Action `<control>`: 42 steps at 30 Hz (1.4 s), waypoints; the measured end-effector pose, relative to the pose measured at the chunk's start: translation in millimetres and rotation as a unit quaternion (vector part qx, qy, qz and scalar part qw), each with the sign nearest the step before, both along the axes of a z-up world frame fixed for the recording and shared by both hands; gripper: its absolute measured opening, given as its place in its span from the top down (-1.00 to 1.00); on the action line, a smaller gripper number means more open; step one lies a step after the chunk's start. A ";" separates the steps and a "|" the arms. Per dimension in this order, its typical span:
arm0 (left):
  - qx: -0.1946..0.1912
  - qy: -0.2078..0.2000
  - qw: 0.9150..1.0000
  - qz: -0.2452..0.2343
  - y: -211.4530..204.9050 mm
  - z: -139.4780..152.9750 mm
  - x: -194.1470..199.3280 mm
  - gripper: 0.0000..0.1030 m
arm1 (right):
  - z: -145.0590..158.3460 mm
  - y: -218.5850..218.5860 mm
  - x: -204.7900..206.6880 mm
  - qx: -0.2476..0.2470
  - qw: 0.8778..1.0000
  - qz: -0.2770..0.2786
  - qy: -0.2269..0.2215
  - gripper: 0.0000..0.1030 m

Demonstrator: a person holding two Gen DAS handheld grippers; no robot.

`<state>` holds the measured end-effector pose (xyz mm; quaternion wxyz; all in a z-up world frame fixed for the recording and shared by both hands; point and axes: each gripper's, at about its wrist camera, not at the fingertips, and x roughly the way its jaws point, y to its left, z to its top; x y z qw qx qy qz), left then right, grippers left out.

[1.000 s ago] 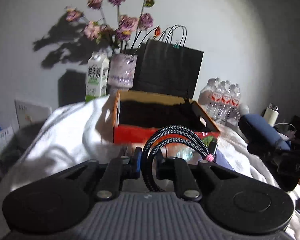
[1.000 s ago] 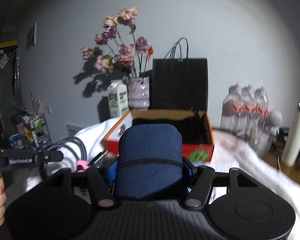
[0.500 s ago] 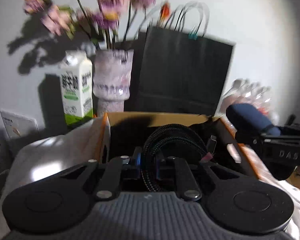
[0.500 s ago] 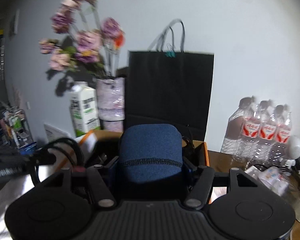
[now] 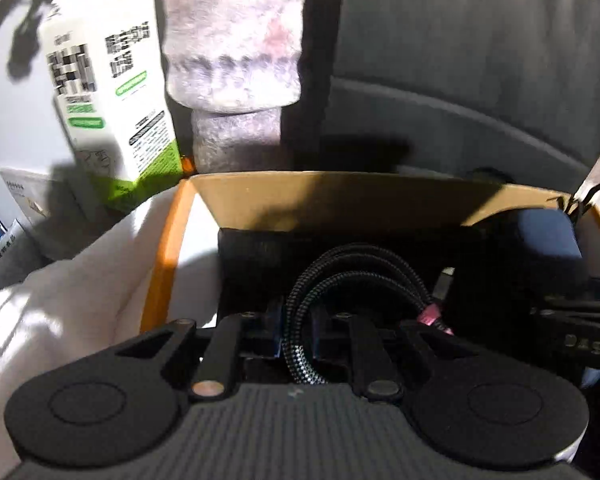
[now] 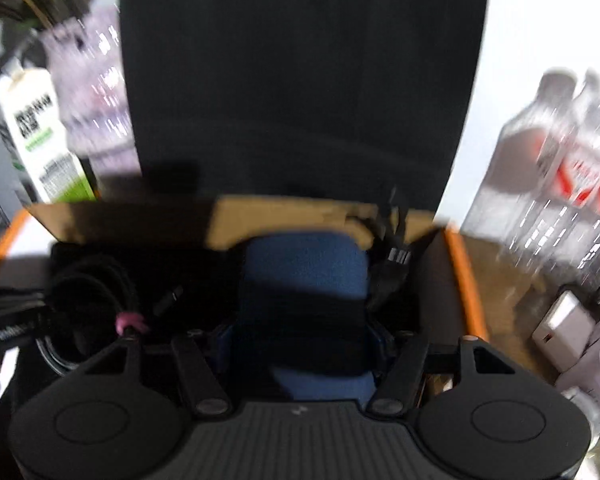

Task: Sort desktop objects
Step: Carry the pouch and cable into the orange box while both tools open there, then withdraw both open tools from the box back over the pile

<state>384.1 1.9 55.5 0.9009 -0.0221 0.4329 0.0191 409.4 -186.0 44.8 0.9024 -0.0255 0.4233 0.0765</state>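
- The left claw [image 5: 296,336] is clenched on a coiled braided cable [image 5: 356,268], pinching one strand near the bottom of the loop, over the open cardboard box [image 5: 260,192].
- The right claw [image 6: 300,340] grips a blue soft pouch [image 6: 304,268], squeezed at its sides, also above the box.
- The cable looks light and springy; held by one strand, the coil may sag or unwind, so a hold across the bundled strands near the pink tie [image 5: 430,314] seems safer.
- The pouch looks padded and yielding, unlikely to slip or break.
- A milk carton [image 5: 108,80] and a vase [image 5: 236,40] stand behind the box.
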 end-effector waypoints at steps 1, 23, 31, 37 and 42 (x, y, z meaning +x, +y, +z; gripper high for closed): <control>0.000 0.003 1.000 -0.002 -0.5 -0.3 1.5 0.66 | -5.8 0.4 3.8 0.001 1.000 -0.003 0.008 -0.19; -0.013 -0.082 0.997 -0.004 28.5 93.2 -208.4 -1.00 | 100.7 -23.5 -205.9 0.045 0.991 -0.013 -0.124 -0.95; -0.024 -0.126 0.992 -0.009 26.9 79.8 -339.8 -1.00 | 83.5 -39.7 -334.3 0.080 0.984 0.024 -0.158 -1.00; 0.010 -0.202 0.979 0.011 10.4 67.4 -416.0 -1.00 | 51.0 -46.3 -413.8 0.085 0.980 0.054 -0.174 -1.00; -0.013 -0.186 0.982 -0.007 -5.8 38.2 -451.0 -1.00 | 17.8 -47.2 -466.3 0.065 0.977 0.070 -0.193 -1.00</control>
